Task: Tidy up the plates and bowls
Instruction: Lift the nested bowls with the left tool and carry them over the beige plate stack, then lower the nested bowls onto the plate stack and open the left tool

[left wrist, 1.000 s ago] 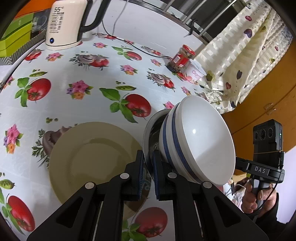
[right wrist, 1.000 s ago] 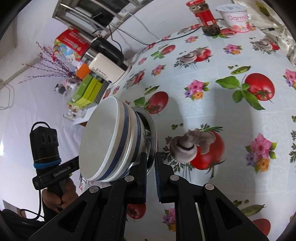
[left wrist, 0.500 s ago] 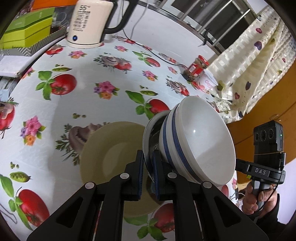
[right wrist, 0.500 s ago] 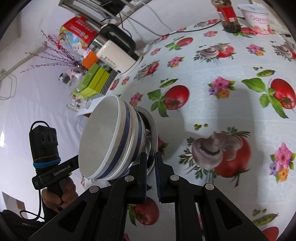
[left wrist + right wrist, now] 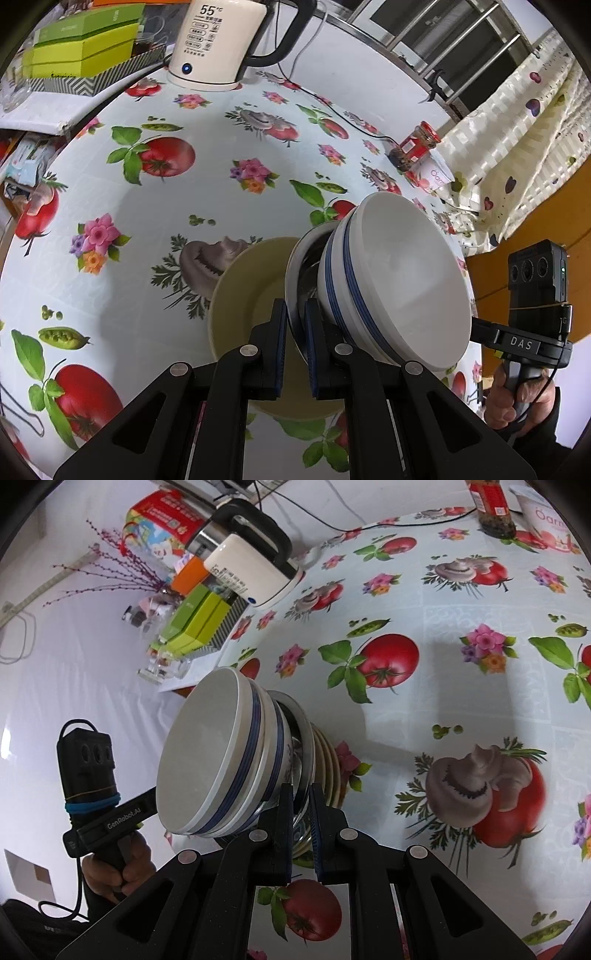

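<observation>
A desk under a tomato-and-flower oilcloth fills both views, with a white wall behind.

Nearest, at 6 o'clock in each view, both grippers pinch opposite edges of one steel dish: the left gripper and the right gripper each have the thin rim of the dish between their pads. Nested white bowls with blue bands sit in the dish, and the whole load is tilted hard, the bowls' mouths facing sideways.

Just beyond, at the centre of the left view, the cream plates lie stacked on the desk, seemingly the landing spot. From the right view the dish looks very close to the stack; whether they touch, I cannot tell.

Farther out, a kettle stands at 12 o'clock and a jar at 2 o'clock.

The risk, as I judge it: nothing but the tilt-prone nesting keeps the bowls in, so they may slide out. The rim hold is narrow; uneven lowering could twist the dish free.
</observation>
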### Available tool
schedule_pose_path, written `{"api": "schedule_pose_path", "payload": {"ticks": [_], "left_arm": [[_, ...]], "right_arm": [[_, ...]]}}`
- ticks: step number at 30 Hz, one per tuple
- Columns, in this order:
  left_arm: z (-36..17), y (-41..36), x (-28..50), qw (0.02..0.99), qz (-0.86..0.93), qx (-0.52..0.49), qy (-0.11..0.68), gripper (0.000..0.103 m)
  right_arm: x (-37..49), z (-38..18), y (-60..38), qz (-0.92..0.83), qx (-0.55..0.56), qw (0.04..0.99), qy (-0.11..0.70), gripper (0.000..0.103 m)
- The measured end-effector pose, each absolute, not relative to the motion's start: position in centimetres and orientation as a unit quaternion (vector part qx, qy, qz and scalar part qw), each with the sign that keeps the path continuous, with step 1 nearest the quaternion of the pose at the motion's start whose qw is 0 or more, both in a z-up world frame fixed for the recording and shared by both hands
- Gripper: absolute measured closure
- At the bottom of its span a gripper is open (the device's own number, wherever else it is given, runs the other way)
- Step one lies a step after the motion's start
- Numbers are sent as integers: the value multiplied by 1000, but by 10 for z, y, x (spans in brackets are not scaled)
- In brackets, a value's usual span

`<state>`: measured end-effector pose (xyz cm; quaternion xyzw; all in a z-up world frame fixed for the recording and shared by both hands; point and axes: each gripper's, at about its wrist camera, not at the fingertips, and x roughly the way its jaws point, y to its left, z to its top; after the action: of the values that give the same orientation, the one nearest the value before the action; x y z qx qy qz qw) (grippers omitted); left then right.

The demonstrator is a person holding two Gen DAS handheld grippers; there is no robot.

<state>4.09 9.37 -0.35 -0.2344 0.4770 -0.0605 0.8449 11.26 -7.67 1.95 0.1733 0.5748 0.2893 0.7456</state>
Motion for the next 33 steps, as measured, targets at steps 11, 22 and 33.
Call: {"api": "schedule_pose_path", "payload": {"ticks": [11, 22, 33], "left_arm": [[-11, 105, 35, 840, -45, -243, 483, 94], [-15, 113, 32, 838, -40, -252, 482, 94], [-15, 114, 31, 836, -44, -262, 480, 94]], "right_arm": [[116, 9, -61, 297, 164, 734, 588, 93], [119, 6, -50, 304, 155, 729, 594, 92], [120, 5, -50, 303, 152, 730, 593, 91]]}}
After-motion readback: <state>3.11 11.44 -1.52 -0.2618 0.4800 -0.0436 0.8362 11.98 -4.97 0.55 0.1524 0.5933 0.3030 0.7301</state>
